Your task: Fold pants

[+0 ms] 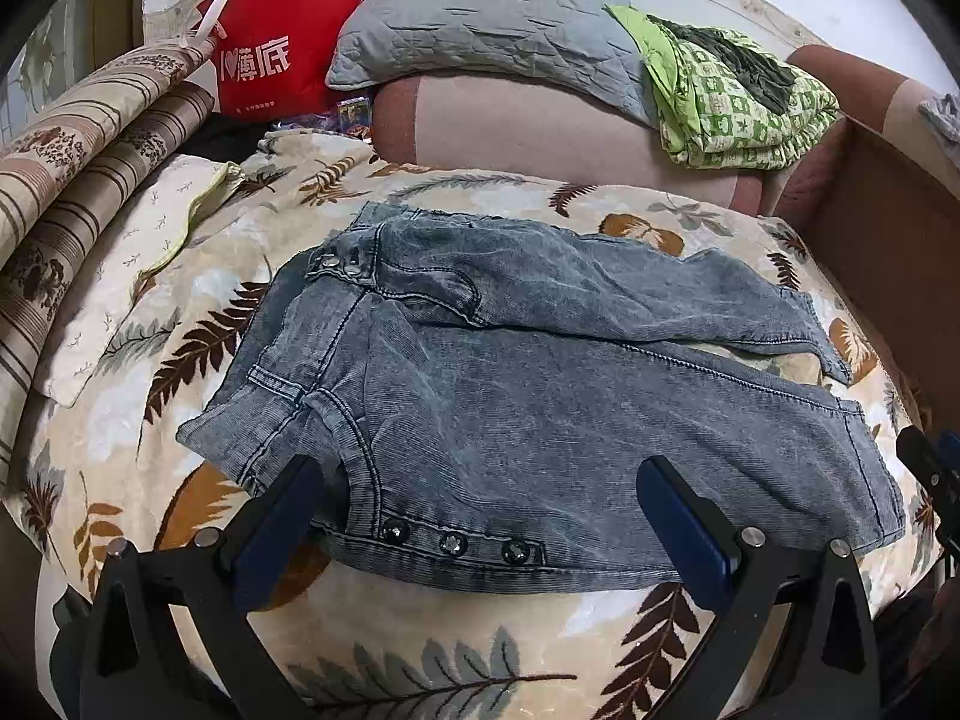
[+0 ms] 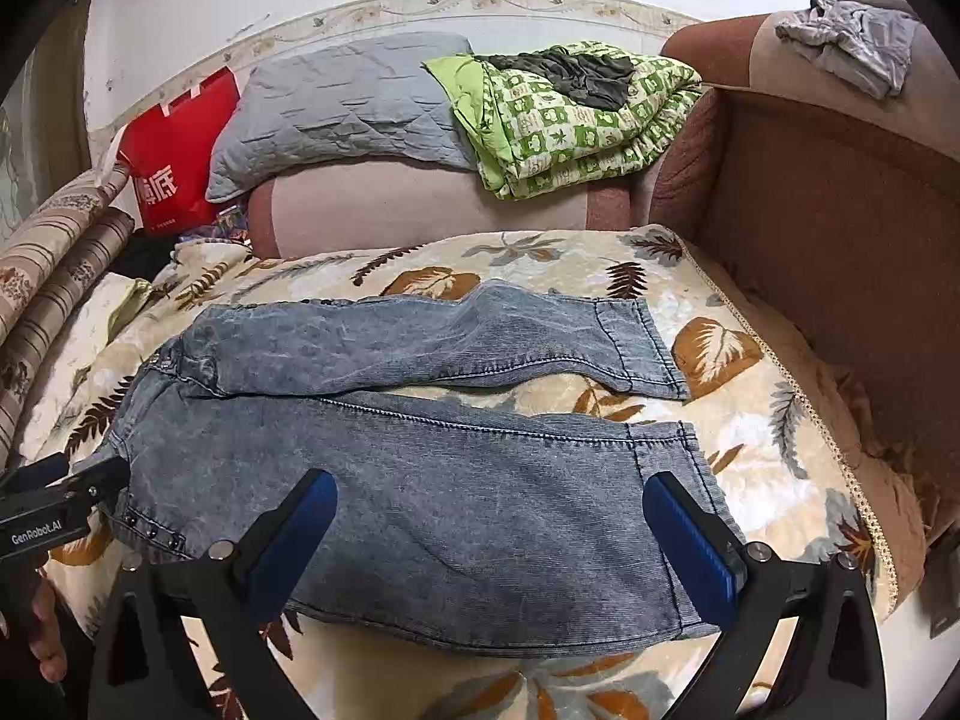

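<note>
Left hand-held gripper [image 1: 480,474] agape over pants [image 1: 540,384]; red bag [image 1: 270,48] beyond.

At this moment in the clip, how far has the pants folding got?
Done: the pants lie spread flat on the leaf-print blanket, legs apart. In hand: the left gripper and right gripper hover open over the near leg, gripping nothing. Left: every fold.
</note>
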Available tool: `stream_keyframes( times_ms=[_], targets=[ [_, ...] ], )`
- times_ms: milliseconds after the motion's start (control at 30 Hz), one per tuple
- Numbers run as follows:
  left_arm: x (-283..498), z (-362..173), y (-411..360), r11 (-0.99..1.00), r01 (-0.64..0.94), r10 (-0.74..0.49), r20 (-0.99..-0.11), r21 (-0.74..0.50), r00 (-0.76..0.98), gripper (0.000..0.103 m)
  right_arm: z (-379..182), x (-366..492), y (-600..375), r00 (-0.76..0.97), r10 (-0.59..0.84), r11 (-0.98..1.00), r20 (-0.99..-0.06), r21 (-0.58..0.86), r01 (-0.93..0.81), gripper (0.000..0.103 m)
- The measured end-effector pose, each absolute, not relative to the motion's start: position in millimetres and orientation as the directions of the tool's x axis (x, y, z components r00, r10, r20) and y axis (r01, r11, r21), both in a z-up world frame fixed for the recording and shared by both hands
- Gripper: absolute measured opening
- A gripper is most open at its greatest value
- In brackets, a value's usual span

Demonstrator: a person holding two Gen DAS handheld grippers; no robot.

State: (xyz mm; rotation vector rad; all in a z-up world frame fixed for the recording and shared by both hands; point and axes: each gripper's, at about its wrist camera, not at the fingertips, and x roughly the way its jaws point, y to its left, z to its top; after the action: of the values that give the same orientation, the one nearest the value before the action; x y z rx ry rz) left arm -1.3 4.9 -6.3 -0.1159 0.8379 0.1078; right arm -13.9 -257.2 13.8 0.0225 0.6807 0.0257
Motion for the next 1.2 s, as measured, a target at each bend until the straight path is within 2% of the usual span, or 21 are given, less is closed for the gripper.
stream_keyframes(
  times_ms=[633, 1033, 1200],
  targets=[
    [-4.1, -10.7, 18.3, 0.983, -0.161, 0.044, -0.749, -0.084, 0.661, 0.103, 16.4, -15.0, -250.2, 0.771, 0.024, 1.0, -0.636, 0.008, -0.024, 0.103],
    [-10.4, -28.5, 61.5, 0.957, -0.28, 0.115, -0.791, -0.073, 0.601, 0.103, -20.7, -19.7, -272.3, 0.702, 0.126, 0.984, -0.701, 0.178, 0.001, 0.103],
    [-14.0, -28.4, 63.0, 0.96, -0.269, 0.107, -0.786, -0.078, 0.609, 0.103, -27.6, -17.1, -272.1, 0.683, 0.133, 0.982, -0.719, 0.188, 0.006, 0.103]
  ],
)
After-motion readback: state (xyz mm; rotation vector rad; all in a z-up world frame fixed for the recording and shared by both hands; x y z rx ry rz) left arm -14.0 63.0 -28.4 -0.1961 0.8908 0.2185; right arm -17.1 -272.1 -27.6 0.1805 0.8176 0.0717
